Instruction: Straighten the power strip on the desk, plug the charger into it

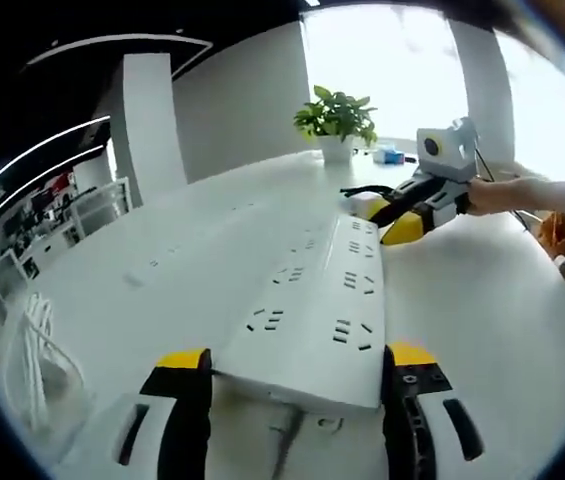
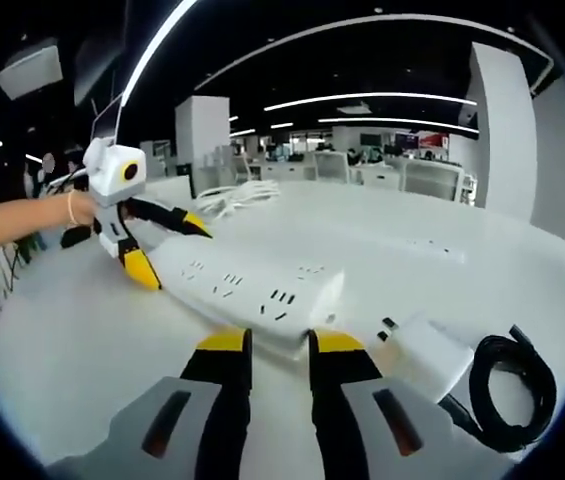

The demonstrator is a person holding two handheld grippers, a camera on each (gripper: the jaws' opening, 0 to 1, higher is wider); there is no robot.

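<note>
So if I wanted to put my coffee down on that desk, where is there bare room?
There is bare desk left of the power strip, between it and the white cable bundle. More lies beyond the strip toward the potted plant. It is crowded by the charger and its black cable, and at both strip ends, where the tongs grip.

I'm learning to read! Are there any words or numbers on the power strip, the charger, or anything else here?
None can be read.
Power strip: sockets and bare white plastic, no print visible.
Charger: plain white, no label visible.
Screens far across the room: too small and blurred to read.
</note>
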